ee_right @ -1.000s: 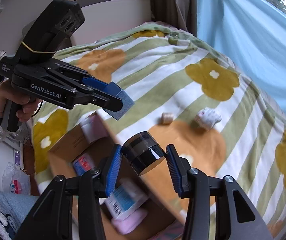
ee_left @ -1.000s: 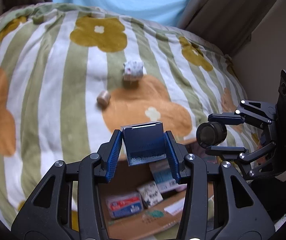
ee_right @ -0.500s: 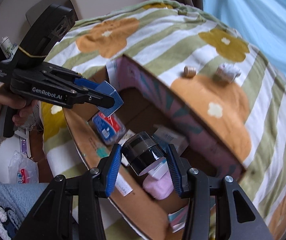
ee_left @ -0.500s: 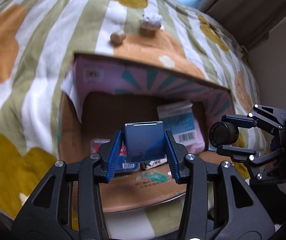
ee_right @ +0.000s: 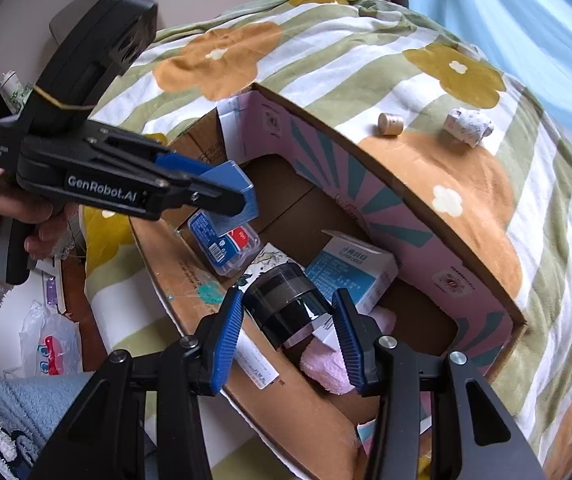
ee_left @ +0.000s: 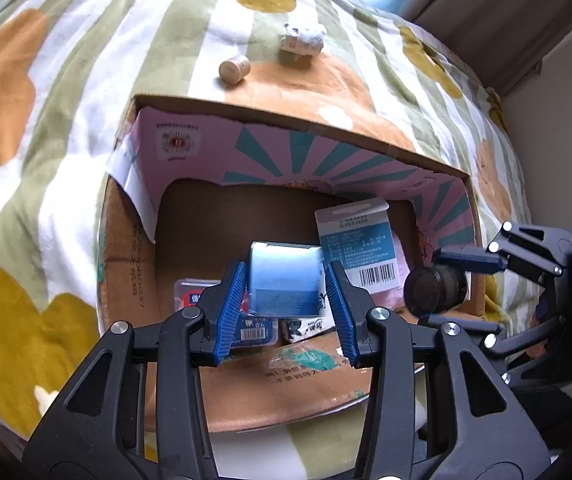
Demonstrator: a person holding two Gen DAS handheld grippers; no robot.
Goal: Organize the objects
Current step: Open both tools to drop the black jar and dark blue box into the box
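Left gripper (ee_left: 285, 307) clamps a small blue box (ee_left: 284, 279) and right gripper (ee_right: 288, 321) clamps a black cylindrical jar (ee_right: 286, 303), both poised above the open cardboard box (ee_right: 466, 280), seemingly for dropping in among packets already stored.

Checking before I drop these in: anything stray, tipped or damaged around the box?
Two items lie outside the cardboard box on the blanket: a small wooden cylinder on its side and a crumpled white packet. Nothing spilled or visibly damaged.
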